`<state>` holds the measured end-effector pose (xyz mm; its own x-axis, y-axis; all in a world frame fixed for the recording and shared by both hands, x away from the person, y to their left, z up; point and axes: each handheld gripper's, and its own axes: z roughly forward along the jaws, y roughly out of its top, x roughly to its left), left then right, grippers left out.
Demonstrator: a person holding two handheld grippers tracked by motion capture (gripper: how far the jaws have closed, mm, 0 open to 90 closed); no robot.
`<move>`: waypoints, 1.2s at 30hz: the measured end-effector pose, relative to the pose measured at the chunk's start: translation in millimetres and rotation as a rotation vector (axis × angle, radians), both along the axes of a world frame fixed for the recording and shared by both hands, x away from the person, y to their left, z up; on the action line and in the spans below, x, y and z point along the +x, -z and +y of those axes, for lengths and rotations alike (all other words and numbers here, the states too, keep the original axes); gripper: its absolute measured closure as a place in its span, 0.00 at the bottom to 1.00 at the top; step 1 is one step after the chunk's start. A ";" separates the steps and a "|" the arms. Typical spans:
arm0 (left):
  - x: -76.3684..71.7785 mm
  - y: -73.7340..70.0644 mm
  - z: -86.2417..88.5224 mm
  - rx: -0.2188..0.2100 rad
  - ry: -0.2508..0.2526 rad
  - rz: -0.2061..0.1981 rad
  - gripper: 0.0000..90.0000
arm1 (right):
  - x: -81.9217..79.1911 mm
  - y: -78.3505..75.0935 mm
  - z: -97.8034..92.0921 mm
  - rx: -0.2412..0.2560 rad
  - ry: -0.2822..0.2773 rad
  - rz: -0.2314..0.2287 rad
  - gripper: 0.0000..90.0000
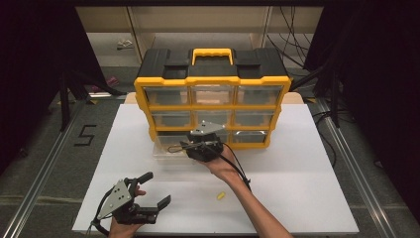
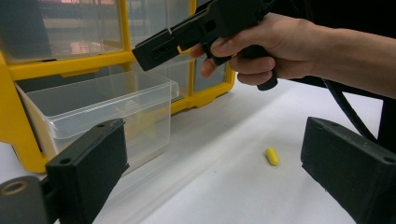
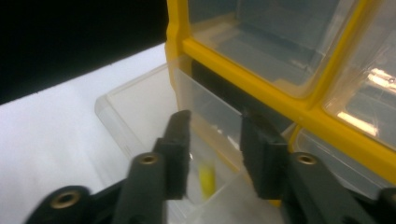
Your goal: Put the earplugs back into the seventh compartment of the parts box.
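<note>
Over the drawer: right gripper, jaws slightly apart, a yellow capsule probably just released below.
Drawer: pulled out at the organizer's seven o'clock.
Left gripper: jaws wide, empty.
Second capsule: on the table, three o'clock of it.
Tip: lift clear slowly.

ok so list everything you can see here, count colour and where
organizer cabinet: 1, yellow and black, back of table
pulled-out drawer: 1, clear, bottom left of cabinet, holds a yellow capsule
loose capsule: 1, yellow, on table
table: 1, white
left hand-held gripper: 1, black, near left, open
right hand-held gripper: 1, black, over the drawer, jaws apart
</note>
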<state>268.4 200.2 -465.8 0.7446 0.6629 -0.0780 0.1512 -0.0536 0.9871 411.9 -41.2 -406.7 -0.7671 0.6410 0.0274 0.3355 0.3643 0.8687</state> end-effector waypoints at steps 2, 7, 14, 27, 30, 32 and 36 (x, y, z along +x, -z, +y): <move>0.2 0.3 -0.4 0.001 0.001 0.003 0.08 | -3.0 -3.4 -0.7 0.014 -0.007 -0.014 0.62; -0.4 -0.1 -0.8 -0.002 0.002 0.002 0.08 | -11.8 -8.8 -3.9 0.005 -0.017 -0.048 0.52; -0.1 -0.3 0.2 -0.014 0.002 0.008 0.08 | -28.5 -19.8 -15.1 -0.015 -0.026 -0.084 0.43; 0.2 0.2 -1.6 -0.009 0.001 0.008 0.08 | -65.6 -28.3 -40.8 0.016 -0.029 -0.119 0.34; -0.1 -0.2 -0.7 -0.011 -0.001 0.006 0.08 | -72.6 -28.6 -47.8 0.042 -0.025 -0.125 0.34; 0.1 -0.2 -0.6 -0.013 -0.001 0.007 0.08 | -75.8 -29.1 -51.3 0.037 -0.026 -0.127 0.33; -0.5 -0.7 -0.7 -0.016 0.003 0.006 0.08 | -79.6 -29.5 -60.2 0.047 -0.025 -0.124 0.33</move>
<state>267.9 199.6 -465.1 0.7459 0.6596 -0.0924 0.1565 -0.0387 0.9869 332.3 -101.4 -377.2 -0.7824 0.6215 -0.0390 0.2154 0.3290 0.9194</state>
